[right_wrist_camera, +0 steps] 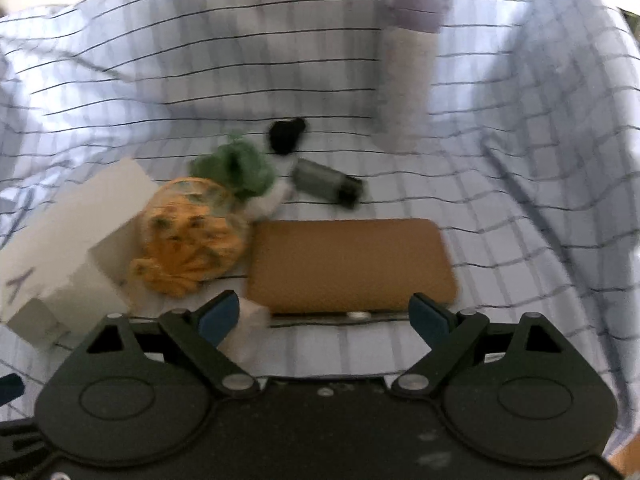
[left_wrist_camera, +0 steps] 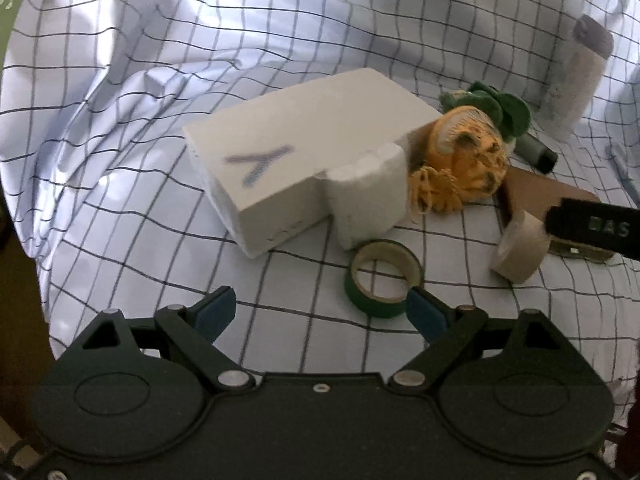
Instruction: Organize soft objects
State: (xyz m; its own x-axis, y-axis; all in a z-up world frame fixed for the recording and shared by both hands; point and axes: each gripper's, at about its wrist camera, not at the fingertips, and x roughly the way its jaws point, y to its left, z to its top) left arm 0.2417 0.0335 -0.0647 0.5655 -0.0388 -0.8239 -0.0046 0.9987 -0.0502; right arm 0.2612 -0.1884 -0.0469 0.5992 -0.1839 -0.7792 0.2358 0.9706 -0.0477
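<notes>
1. Nearest, the left tongs [left_wrist_camera: 320, 312] stand spread wide over the checked cloth [left_wrist_camera: 120, 160], pinching nothing.
2. Just beyond their right pad lies the green tape roll [left_wrist_camera: 382, 284], flat, close in front of the white foam block [left_wrist_camera: 304, 160].
3. Right of that block's near corner, a beige tape roll [left_wrist_camera: 520, 246] stands tilted on edge.
4. Likewise, the right tongs [right_wrist_camera: 326, 316] are spread and empty, above the near edge of a brown cork board [right_wrist_camera: 352, 264].
5. Touching the block's far right side sits the orange soft toy [right_wrist_camera: 192, 240], its green leaves [right_wrist_camera: 236, 168] behind.
6. Farther off lie a grey cylinder [right_wrist_camera: 328, 184] and an upright pale bottle [right_wrist_camera: 408, 72].
</notes>
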